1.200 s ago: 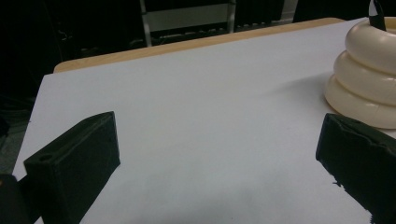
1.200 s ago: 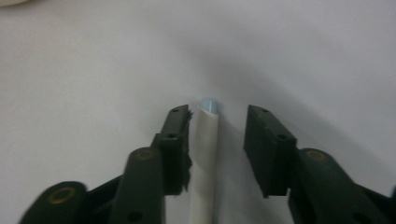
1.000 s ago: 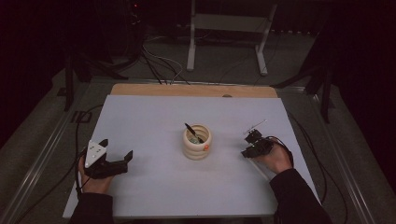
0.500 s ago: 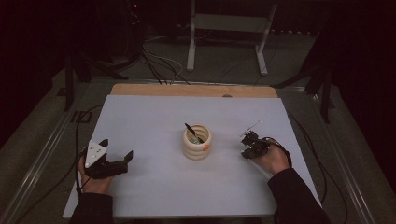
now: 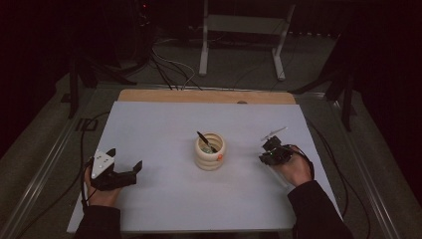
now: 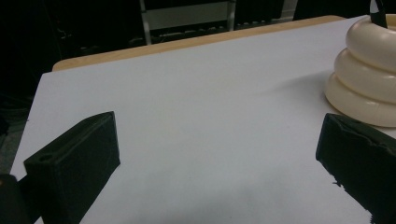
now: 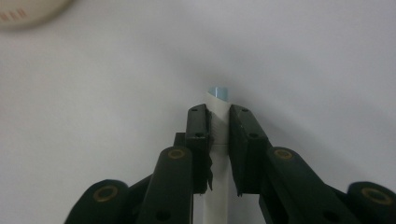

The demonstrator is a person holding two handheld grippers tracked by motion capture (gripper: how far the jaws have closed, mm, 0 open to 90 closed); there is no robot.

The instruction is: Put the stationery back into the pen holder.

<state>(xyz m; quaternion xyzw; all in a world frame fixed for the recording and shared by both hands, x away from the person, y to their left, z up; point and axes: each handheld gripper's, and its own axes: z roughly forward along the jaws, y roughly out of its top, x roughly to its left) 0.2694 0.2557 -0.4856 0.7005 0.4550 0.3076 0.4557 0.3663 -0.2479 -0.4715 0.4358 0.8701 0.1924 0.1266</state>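
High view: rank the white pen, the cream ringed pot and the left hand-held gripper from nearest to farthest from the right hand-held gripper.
1. White pen: clamped in the right hand-held gripper, tip pointing up and away.
2. Cream ringed pot: mid-table, to its left.
3. Left hand-held gripper: far left, near the table's front edge.

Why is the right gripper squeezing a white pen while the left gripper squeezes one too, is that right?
Not quite. The right gripper is shut on the white pen, but the left gripper is open with nothing between its jaws, resting beside the cream holder. The left gripper view shows this.
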